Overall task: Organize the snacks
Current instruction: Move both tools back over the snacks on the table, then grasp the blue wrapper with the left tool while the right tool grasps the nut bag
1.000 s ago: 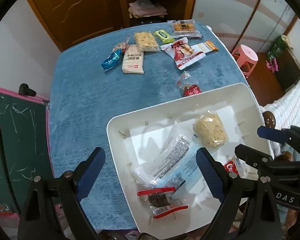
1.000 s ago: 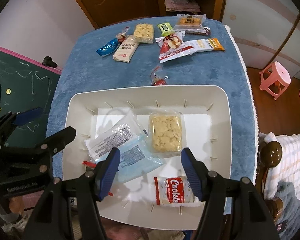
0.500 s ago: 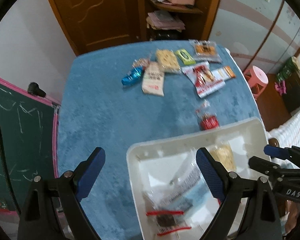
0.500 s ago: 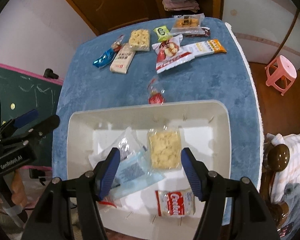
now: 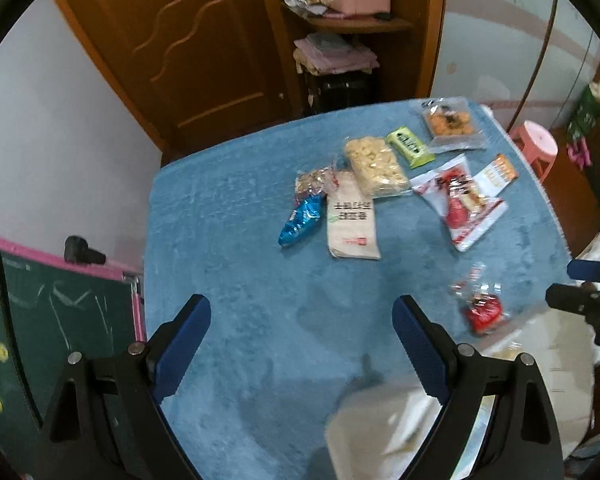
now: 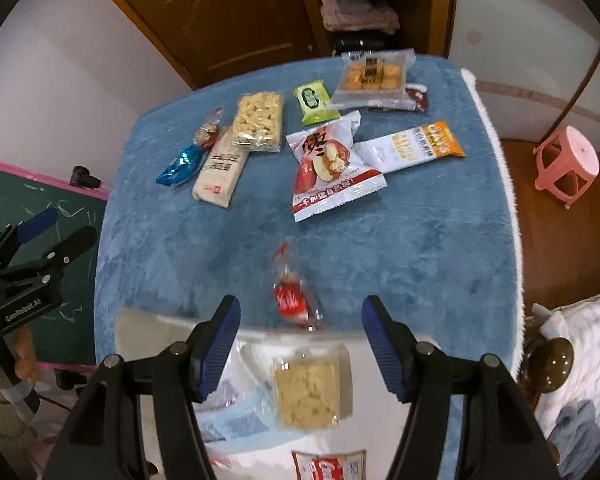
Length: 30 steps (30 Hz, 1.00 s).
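Observation:
Several snack packets lie at the far end of the blue table: a blue wrapper, a beige pack, a yellow cracker pack, a green packet, a red-and-white bag and an orange-tipped bar. A small red candy pack lies just beyond the white tray, which holds a crumbly yellow pack and others. My right gripper is open and empty over the tray's far rim. My left gripper is open and empty over bare table left of the tray.
A green chalkboard with a pink frame stands left of the table. A pink stool and a bed are to the right. A wooden door and shelves stand behind the table.
Both grippers have moved forward from over the tray toward the loose snacks. The tray has slid to the bottom of both views. Both stay open and empty.

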Tool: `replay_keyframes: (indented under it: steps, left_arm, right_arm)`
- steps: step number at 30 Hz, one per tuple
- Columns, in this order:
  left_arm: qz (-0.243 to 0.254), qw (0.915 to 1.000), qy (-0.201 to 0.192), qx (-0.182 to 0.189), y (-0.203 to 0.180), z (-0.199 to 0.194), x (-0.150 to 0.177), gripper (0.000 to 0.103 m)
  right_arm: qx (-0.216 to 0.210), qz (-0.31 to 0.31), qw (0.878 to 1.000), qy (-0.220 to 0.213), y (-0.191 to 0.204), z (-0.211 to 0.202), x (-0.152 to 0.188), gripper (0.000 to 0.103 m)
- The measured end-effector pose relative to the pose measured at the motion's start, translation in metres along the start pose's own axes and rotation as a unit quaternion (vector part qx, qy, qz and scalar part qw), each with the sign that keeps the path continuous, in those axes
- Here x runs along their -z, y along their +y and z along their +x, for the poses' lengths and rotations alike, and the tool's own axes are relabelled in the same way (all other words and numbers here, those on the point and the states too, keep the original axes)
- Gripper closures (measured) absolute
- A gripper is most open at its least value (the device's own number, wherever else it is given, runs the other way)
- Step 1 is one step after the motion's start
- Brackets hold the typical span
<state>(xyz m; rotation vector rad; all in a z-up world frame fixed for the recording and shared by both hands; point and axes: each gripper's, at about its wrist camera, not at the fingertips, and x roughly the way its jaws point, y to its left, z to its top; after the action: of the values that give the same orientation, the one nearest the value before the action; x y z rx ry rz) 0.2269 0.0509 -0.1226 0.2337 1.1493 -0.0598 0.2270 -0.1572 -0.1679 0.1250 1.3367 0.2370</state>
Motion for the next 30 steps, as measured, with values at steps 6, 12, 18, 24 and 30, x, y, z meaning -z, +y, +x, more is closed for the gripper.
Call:
replay_keyframes:
  steps: [6, 12, 18, 24, 30]
  left_arm:
    - [0.017, 0.9987, 0.047, 0.010, 0.007, 0.061, -0.027, 0.011]
    - [0.018, 0.9955, 0.093, 0.002, 0.017, 0.124, -0.051, 0.011]
    - [0.009, 0.9939, 0.110, -0.004, 0.025, 0.161, -0.069, 0.012]
    - [0.010, 0.9926, 0.121, 0.002, 0.022, 0.182, -0.079, 0.014]
    - [0.011, 0.9890, 0.145, 0.026, 0.009, 0.203, -0.083, 0.058]
  right_arm:
    - [-0.021, 0.025, 0.998, 0.063, -0.015, 0.056, -0.019, 0.039]
    - [-0.036, 0.028, 0.993, 0.109, -0.019, 0.095, -0.023, 0.039]
    - [-0.044, 0.027, 0.989, 0.141, -0.019, 0.121, -0.028, 0.039]
    - [-0.034, 0.009, 0.986, 0.160, -0.012, 0.139, -0.025, 0.039]
    - [-0.037, -0.010, 0.987, 0.155, -0.008, 0.140, -0.026, 0.068]
